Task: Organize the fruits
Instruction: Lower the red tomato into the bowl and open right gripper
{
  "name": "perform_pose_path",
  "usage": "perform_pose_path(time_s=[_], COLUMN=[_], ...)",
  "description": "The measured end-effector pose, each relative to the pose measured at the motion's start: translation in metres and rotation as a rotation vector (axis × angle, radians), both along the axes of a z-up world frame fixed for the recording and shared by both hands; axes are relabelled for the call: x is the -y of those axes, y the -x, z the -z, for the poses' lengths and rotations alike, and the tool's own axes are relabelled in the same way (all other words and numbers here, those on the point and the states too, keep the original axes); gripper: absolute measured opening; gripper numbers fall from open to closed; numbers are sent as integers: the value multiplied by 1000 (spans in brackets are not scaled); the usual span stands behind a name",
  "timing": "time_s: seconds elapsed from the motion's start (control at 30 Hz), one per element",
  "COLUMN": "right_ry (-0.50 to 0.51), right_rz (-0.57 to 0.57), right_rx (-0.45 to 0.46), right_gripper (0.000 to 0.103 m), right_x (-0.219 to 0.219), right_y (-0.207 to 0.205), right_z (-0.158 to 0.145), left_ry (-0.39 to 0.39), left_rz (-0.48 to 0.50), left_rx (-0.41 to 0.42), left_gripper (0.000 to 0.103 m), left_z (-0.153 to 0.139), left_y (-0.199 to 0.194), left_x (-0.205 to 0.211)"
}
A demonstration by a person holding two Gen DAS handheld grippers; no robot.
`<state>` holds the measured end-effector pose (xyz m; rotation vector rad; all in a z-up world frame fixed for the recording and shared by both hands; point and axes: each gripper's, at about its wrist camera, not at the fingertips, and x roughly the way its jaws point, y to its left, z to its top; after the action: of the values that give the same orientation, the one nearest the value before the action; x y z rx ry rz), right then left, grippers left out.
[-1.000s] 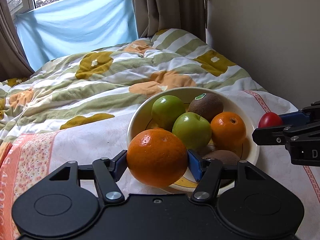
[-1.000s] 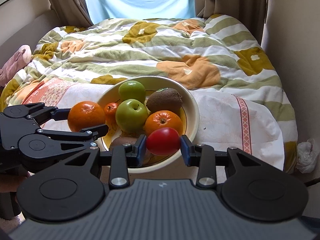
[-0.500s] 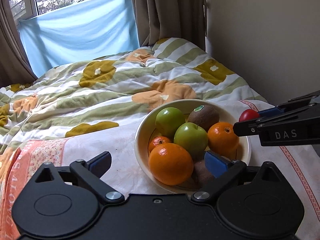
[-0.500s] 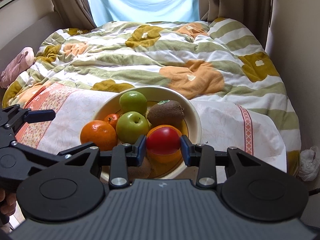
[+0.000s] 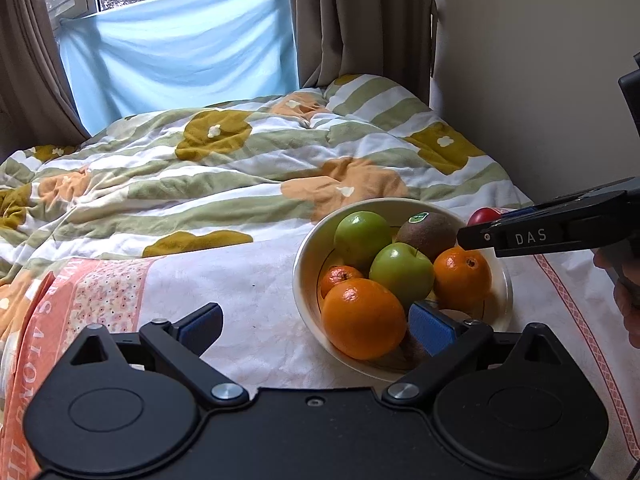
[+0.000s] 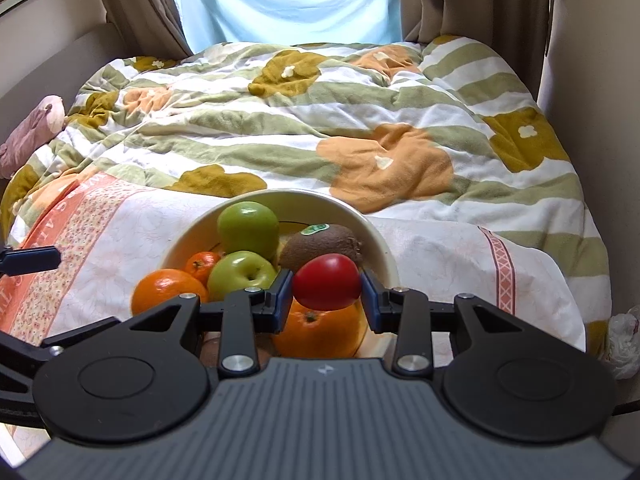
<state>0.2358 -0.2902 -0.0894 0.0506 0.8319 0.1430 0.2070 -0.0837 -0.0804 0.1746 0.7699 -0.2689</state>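
A cream bowl (image 5: 306, 248) (image 6: 384, 248) on the bed holds two green apples (image 5: 401, 272) (image 6: 248, 227), a kiwi (image 5: 430, 230) (image 6: 320, 242), a small tangerine (image 5: 339, 278), an orange (image 5: 462, 277) and a large orange (image 5: 362, 318) (image 6: 166, 290) at its near edge. My left gripper (image 5: 316, 326) is open just before the bowl, with nothing between its blue pads. My right gripper (image 6: 326, 294) is shut on a red tomato (image 6: 326, 286) (image 5: 484, 216) and holds it above the bowl's right side.
A striped flower-patterned quilt (image 5: 240, 168) covers the far bed, with a white and pink cloth (image 5: 240, 280) under the bowl. A wall (image 5: 540, 80) stands close on the right, curtains and a window behind. A pink soft item (image 6: 32, 132) lies at the left.
My left gripper opened and let go of the large orange, which now rests in the bowl, and drew back a little. My right gripper carried the tomato leftward over the bowl.
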Motion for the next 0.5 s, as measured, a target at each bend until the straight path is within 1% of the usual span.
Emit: perform_pose_path(time_s=[0.2,0.23,0.27,0.3,0.33,0.37,0.5], right_ry=[12,16,19,14,4,-3,-19], right_rz=[6,9,10,10,5,0,-11], right_rx=[-10,-5,-3,-2,-5,-11,-5], right_gripper=[53,61,73,83,101,103,103], right_x=[8,8,8,9,9,10,12], right_y=[-13,-14,-15,-16,-16,-17,-14], right_z=[11,12,13,14,16,17,16], left_ry=[-3,-6,-9,-12,-14,-16,-33], left_rz=[-16,-18,-21,-23,-25,-27,-37], left_rx=[-6,-5,-5,-5,-4,-4,-4], left_gripper=[101,101,101,101,101,101,101], left_z=[3,4,5,5,5,5,5], left_y=[-3,-3,-3,-3,-3,-3,-1], left_x=[1,1,1,2,2,2,5])
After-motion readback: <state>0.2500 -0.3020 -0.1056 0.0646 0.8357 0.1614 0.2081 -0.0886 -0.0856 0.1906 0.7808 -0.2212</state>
